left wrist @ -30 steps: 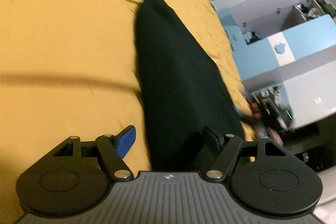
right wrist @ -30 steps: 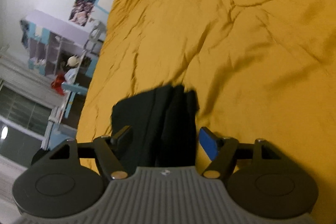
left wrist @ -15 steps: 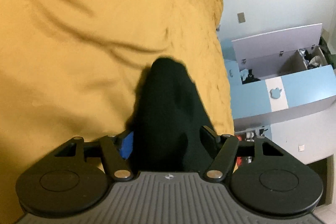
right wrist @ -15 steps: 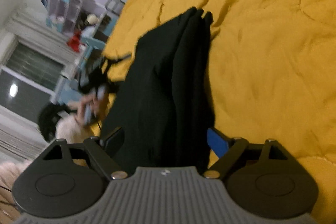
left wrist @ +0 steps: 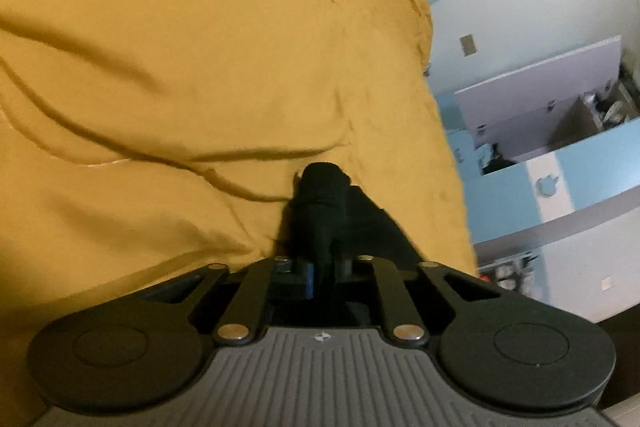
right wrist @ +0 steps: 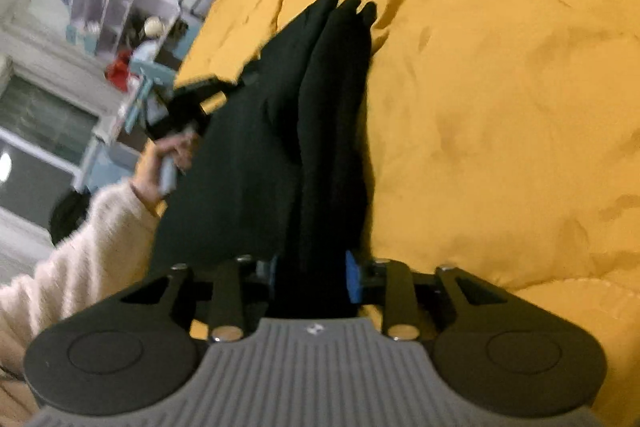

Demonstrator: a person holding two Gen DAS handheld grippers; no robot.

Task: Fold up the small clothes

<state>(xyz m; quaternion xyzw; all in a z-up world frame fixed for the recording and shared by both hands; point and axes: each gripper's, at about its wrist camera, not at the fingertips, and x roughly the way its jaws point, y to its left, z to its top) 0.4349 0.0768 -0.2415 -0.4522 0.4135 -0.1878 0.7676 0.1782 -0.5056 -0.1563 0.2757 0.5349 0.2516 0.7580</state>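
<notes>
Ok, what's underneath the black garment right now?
The black garment lies on the yellow bedspread, which shows all around it. Whatever sits directly beneath the folded layers is covered. Both grippers, left gripper and right gripper, are closing on its ends.

The left gripper (left wrist: 325, 269) points down at a shallow slant, its jaws closing to a narrow gap with a thin fold of black garment (left wrist: 324, 211) pinched between the pads. The right gripper (right wrist: 310, 277) tilts down more steeply, its jaws closing on a thicker bunch of the same cloth. In the right wrist view the person's left hand (right wrist: 166, 157), in a cream sleeve (right wrist: 80, 247), grasps the left gripper's handle.
</notes>
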